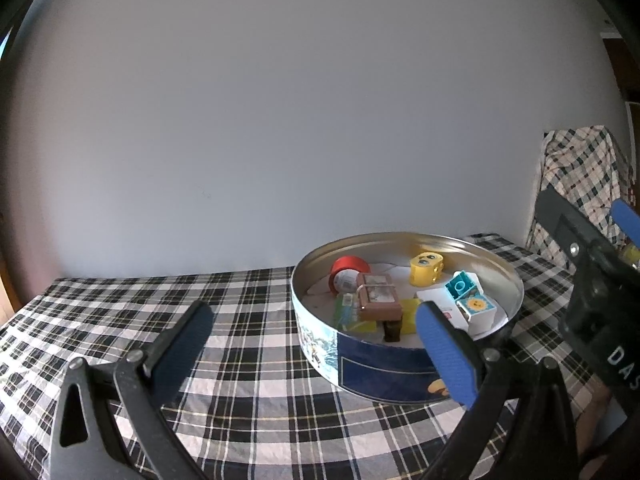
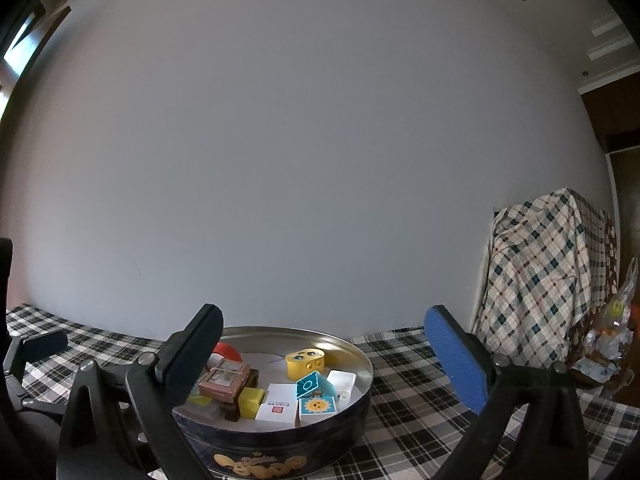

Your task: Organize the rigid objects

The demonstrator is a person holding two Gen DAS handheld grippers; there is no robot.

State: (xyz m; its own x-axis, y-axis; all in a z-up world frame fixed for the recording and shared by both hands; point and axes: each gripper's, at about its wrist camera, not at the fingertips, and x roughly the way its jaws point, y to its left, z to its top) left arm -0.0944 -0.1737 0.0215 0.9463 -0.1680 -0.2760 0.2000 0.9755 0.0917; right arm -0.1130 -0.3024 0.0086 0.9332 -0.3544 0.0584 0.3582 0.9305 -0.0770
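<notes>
A round blue cookie tin [image 1: 516, 276] [image 2: 366, 364] stands on the plaid table. In it lie a red tape roll [image 1: 350, 266] [image 2: 226, 350], a brown box [image 1: 378, 294] [image 2: 224, 380], a yellow toy with eyes [image 1: 426, 268] [image 2: 306, 362], a sun-printed block [image 1: 476, 306] [image 2: 318, 406], a white box [image 2: 278, 402], a yellow block [image 2: 251, 400] and more. My left gripper [image 1: 312, 356] is open and empty, just left of the tin's near side. My right gripper [image 2: 324, 358] is open and empty, above the tin's near side; it also shows in the left wrist view [image 1: 608, 240].
The plaid tablecloth [image 1: 240, 320] [image 2: 420, 364] covers the table up to a plain white wall. A piece of furniture draped in checked cloth [image 1: 580, 176] [image 2: 540, 280] stands at the right. A crinkled plastic bag [image 2: 608, 332] lies beside it.
</notes>
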